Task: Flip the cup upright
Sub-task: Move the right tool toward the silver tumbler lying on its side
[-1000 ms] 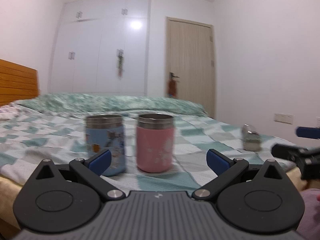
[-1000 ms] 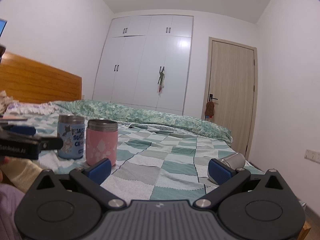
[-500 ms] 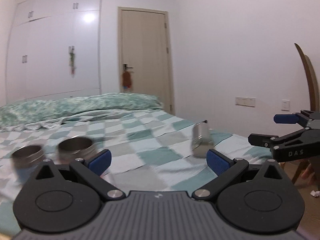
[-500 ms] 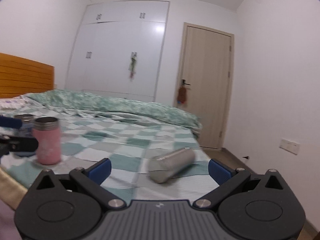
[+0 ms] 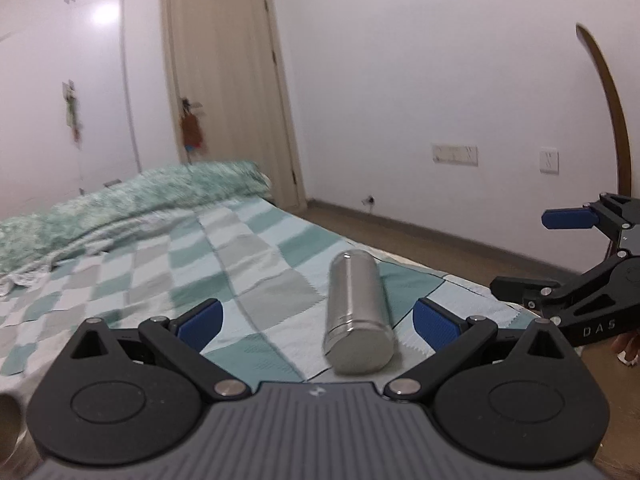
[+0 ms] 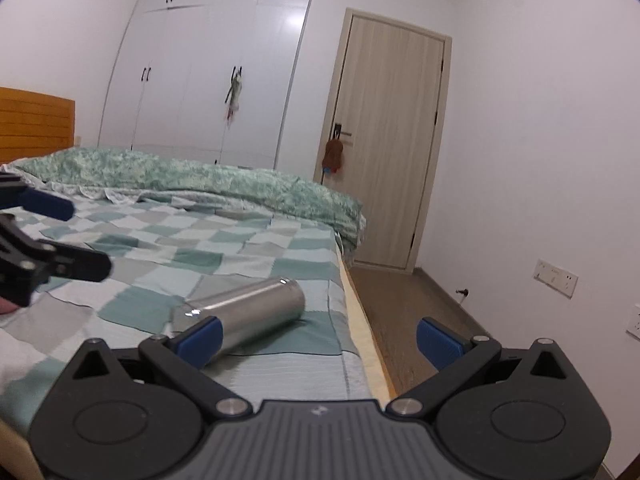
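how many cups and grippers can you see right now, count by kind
steel cup lying on its side: 1
cup rim at the frame edge, mostly cut off: 1
hand-held gripper, left and right, both open: 2
total: 4

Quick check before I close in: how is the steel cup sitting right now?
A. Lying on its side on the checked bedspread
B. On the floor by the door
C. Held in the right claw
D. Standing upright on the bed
A: the steel cup lies on its side on the checked bedspread, and both open claws are clear of it.
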Tool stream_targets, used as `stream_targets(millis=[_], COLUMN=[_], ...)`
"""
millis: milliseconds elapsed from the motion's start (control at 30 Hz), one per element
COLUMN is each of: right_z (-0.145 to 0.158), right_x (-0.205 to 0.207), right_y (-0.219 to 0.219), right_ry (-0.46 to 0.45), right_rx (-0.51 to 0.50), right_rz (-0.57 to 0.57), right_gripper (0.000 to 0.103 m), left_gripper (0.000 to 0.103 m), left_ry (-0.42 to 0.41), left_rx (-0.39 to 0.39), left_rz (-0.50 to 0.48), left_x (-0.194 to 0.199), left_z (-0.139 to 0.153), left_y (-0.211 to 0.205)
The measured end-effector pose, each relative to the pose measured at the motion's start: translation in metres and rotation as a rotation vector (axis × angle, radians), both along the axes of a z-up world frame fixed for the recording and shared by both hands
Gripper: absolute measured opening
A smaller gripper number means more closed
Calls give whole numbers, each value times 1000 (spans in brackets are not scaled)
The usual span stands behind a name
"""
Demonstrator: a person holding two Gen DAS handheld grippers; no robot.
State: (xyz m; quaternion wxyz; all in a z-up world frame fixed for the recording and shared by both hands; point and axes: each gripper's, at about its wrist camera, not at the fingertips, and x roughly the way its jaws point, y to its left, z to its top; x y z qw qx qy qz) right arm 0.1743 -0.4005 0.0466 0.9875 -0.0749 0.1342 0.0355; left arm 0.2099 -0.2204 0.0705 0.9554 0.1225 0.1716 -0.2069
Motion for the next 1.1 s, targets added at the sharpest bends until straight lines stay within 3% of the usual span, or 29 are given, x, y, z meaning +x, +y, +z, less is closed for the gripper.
stream_targets(millis=[333, 467, 633, 800, 933, 1100], right_z=[-19, -29, -36, -39, -38, -31], right_x=[69, 86, 100, 106, 102, 90], right_y=[-36, -49, -58, -56, -53, -48], right_ry=[107, 141, 178, 190, 192, 187], right_rx=[10, 18, 30, 14, 9, 18], right_rz=[12, 12, 30, 50, 59, 58], right_gripper=[103, 103, 103, 103, 103, 103], left_gripper=[103, 103, 102, 64, 64, 64], left_ry=[237, 282, 345, 473, 497, 452], left_rx=[101, 162, 203, 211, 164, 160], left_rz=[-38, 14, 8, -10, 13, 14], left_x=[97, 125, 141, 152, 151, 128], left_z=[-17, -30, -46, -62, -59, -48], left_y=[-60, -79, -90, -93, -84, -77])
